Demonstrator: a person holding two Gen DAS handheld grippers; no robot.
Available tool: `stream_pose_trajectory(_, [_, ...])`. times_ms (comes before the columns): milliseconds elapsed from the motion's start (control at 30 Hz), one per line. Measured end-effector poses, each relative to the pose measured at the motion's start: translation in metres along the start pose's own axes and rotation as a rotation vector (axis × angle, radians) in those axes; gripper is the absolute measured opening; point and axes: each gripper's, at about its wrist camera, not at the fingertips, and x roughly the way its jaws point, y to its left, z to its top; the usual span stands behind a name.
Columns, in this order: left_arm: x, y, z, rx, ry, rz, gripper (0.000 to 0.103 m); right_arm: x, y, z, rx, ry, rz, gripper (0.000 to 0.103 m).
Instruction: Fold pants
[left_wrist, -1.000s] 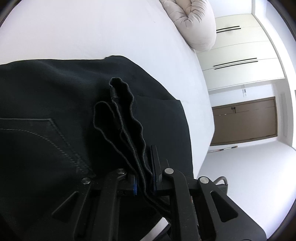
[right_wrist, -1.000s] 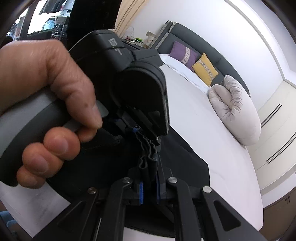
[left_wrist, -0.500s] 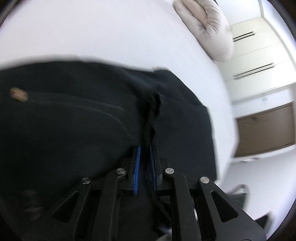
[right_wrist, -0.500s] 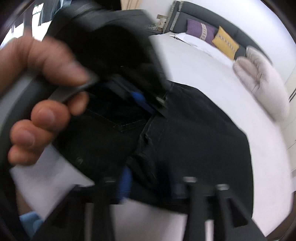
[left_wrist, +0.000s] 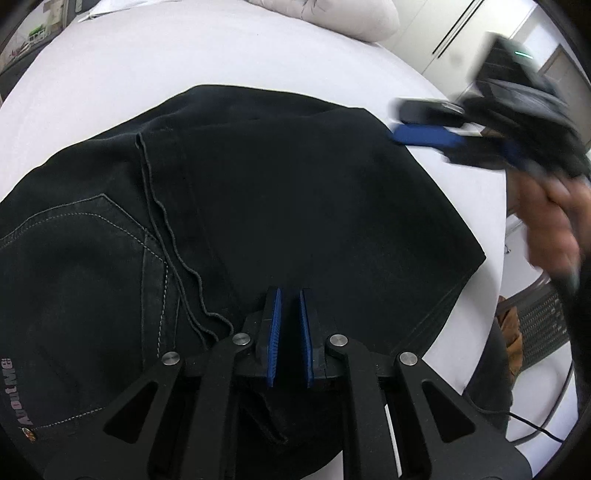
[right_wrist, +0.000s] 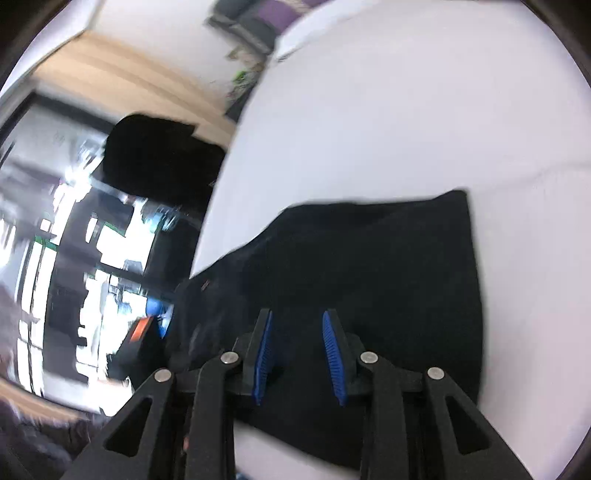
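The black pants (left_wrist: 280, 206) lie folded flat on the white bed (left_wrist: 147, 59), back pocket at the left. My left gripper (left_wrist: 289, 317) hovers just over their near edge, blue pads slightly apart, holding nothing. My right gripper (right_wrist: 298, 349) is open and empty above the pants (right_wrist: 388, 266). It also shows blurred in the left wrist view (left_wrist: 428, 125), off the pants' far right corner, held in a hand.
A pale pillow (left_wrist: 332, 18) lies at the bed's far end. White wardrobe doors (left_wrist: 458, 33) stand behind it. The bed's right edge drops to the floor with a dark basket (left_wrist: 543, 325). Window and dark furniture show left in the right wrist view (right_wrist: 110, 240).
Both grippers have let go of the pants' hem. The cloth now lies flat. The right gripper has swung away to the right and opened wide; the left has opened slightly.
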Motion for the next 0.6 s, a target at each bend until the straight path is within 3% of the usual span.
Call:
stream_pose_trajectory(100, [-0.004, 0.007, 0.0, -0.008, 0.02, -0.01, 0.01, 0.023, -0.041, 0.023, 0.119, 0.025, -0.01, 0.03])
stream_pose_trajectory(200, [0.003, 0.006, 0.004, -0.017, 0.022, -0.01, 0.01, 0.033, -0.07, 0.024, 0.199, 0.046, 0.011, 0.001])
stream_pose_trajectory(367, [0.003, 0.02, -0.001, -0.031, 0.014, -0.02, 0.01, 0.012, -0.071, -0.015, 0.168, 0.076, 0.039, 0.001])
stream_pose_trajectory(467, [0.027, 0.002, 0.001, -0.039, 0.007, -0.02, 0.009, -0.004, -0.069, -0.049, 0.173, 0.069, 0.043, 0.001])
stream_pose_trajectory(600, [0.023, 0.009, -0.007, -0.051, -0.007, -0.027, 0.01, -0.027, -0.067, -0.096, 0.203, 0.014, 0.045, 0.001])
